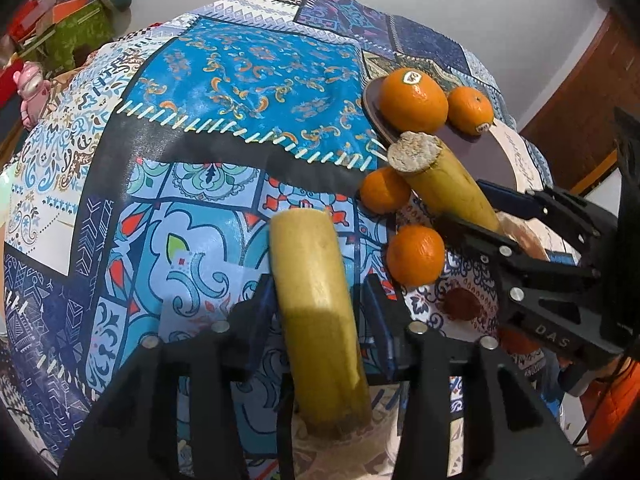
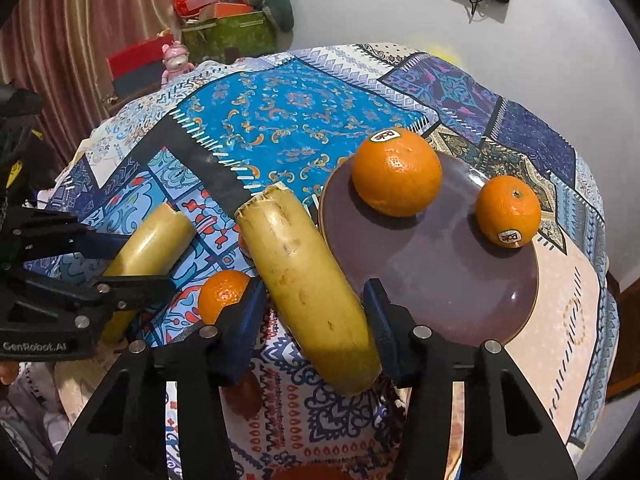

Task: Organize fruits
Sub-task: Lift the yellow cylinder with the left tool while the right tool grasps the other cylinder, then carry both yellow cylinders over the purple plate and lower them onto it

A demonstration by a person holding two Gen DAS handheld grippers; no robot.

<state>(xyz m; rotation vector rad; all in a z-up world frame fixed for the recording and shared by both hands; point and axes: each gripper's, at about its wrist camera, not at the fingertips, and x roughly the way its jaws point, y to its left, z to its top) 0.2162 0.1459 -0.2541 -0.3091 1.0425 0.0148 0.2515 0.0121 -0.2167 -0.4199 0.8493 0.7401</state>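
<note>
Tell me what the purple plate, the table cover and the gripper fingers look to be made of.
Purple plate: likely glazed ceramic; smooth, with a soft sheen and a thin paler rim. Table cover: printed fabric or coated cloth, I cannot tell which; patchwork pattern, draping over the table edge. Fingers: blue pads that look like matte plastic or rubber, on black plastic-looking arms with metal screw heads.
</note>
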